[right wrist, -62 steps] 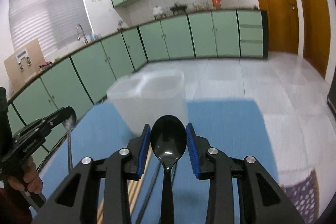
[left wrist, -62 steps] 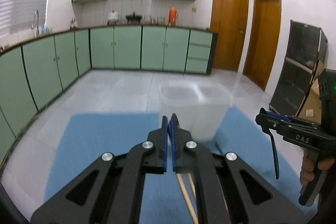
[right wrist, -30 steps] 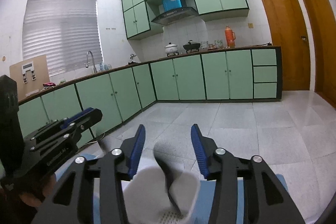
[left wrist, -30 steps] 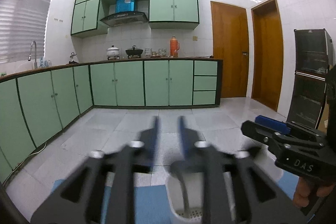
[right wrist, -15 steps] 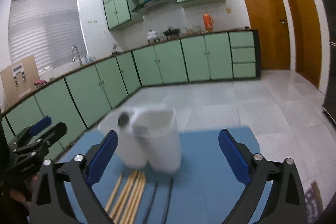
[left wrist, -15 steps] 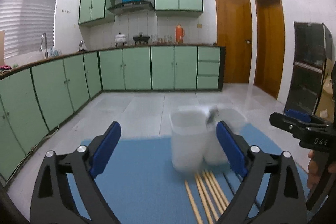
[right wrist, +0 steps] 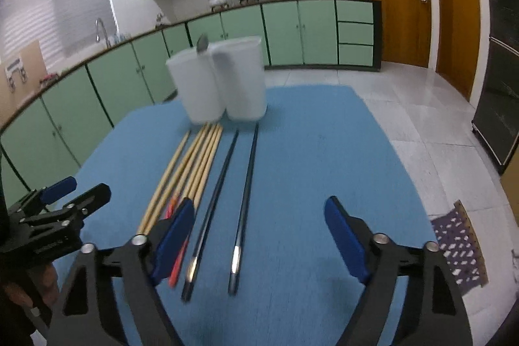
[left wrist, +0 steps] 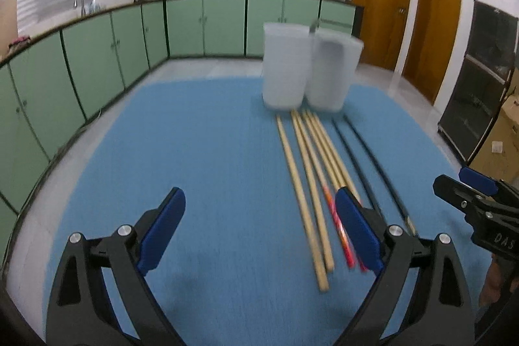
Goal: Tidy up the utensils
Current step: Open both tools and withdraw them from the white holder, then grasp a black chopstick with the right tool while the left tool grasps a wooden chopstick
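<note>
Tan chopsticks [left wrist: 305, 184], black chopsticks [right wrist: 227, 184], blue mat [left wrist: 194, 151].

Bare blue mat [left wrist: 201, 132] lies left of the chopsticks [left wrist: 308, 171]; white holder [left wrist: 308, 70] blocks the far edge.

Dim indoor light, bluish cast; strong fisheye bending, dark vignetted corners; slight motion blur throughout.

Two translucent white holders [right wrist: 223, 86] upright side by side at far end of blue surface [right wrist: 308, 151], spoon [right wrist: 202, 43] protruding, wooden chopsticks [right wrist: 191, 167] and two black chopsticks [right wrist: 241, 203] lying flat alongside, near holders.
</note>
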The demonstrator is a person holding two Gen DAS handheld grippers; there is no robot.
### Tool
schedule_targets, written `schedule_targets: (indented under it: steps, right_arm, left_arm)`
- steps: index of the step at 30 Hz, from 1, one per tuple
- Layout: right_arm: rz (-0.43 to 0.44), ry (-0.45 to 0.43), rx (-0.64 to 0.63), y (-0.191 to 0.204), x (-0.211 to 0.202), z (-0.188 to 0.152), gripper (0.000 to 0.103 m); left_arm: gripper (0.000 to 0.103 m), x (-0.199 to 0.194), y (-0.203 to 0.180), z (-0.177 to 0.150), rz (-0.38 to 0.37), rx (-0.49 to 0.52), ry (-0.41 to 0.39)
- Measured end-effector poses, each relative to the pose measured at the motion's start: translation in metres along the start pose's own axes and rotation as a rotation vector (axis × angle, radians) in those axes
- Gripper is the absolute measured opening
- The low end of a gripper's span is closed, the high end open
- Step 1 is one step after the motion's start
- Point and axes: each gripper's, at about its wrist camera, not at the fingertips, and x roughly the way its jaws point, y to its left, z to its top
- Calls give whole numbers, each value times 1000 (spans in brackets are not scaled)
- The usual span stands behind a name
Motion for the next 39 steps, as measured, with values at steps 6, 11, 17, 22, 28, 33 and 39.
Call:
schedule_targets:
  steps: [6,11,17,22,28,33,39]
  right_arm:
    - [22,92,-8,7,0,-27,51]
    - [24,115,5,5,-4,-39,47]
    - [34,110,7,7,-5,-36,47]
    - [42,110,12,8,-4,-35,47]
    - [51,122,2,9,-4,-37,47]
    - [40,144,-29,18,3,-44,41]
    - [28,158,-28,17,7,-46,32]
  left_arm:
    - [86,-3,-6,-22,15,10,73]
    - [70,-1,-10,-38,-31,18,139]
    - [59,3,-25,-46,-53,22,176]
    - [52,5,-28,-46,-29,36,183]
    - [35,4,-18,-42,-7,8,183]
    - [35,5,-22,-42,0,20,178]
    - [33,8,-23,-40,-5,11,180]
